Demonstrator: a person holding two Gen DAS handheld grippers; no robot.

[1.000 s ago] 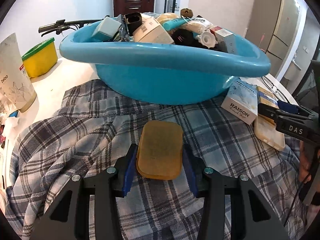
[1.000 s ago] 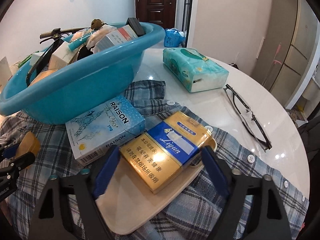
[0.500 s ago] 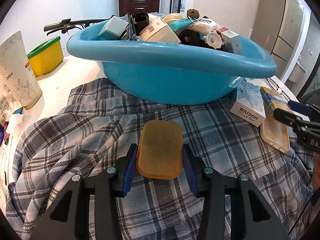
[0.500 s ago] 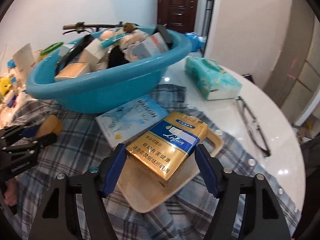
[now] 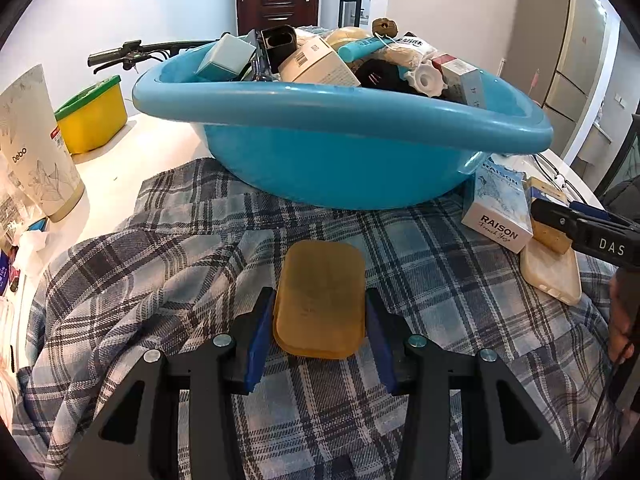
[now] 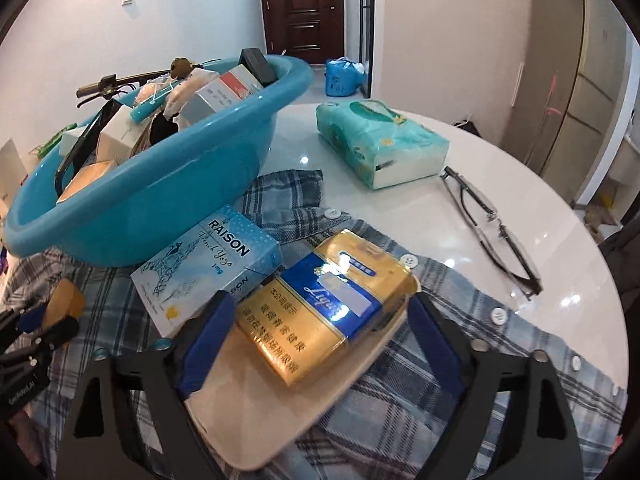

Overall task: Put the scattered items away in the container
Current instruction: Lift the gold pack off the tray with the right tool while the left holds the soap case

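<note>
the left gripper (image 5: 319,334) is clamping its blue pads on the sides of a flat amber pad (image 5: 320,298), low in the middle of the left wrist view, over the plaid shirt (image 5: 160,264) and just short of the blue basin (image 5: 340,160) that is filling the upper centre of that frame. the basin is already heaped with boxes and small things, so the step in hand looks like carrying this piece up and over the near rim; the next move is calling for a lift high enough to clear that rim and a drop onto a pile that is already standing above it, where a flat piece could slide off. the right gripper (image 6: 320,344), at the bottom of the right wrist view, is opening its jaws around a gold and blue cigarette pack (image 6: 328,308) reading "liqun" with lines of chinese print, lying on a pale flat case (image 6: 260,408); the pads are standing clear of the pack's sides, so it is not gripped yet. just left of it a light blue box (image 6: 208,268) is reading "raison french yogo 1mg". outward, in the upper right of that view, a teal tissue pack (image 6: 380,144) and a pair of glasses (image 6: 488,220) are lying on the white table (image 6: 540,184). at the left edge of the left wrist view a white bag (image 5: 36,148) is reading "debo", with a yellow tub (image 5: 94,120) beside it, and the right gripper's body is showing "das".
</note>
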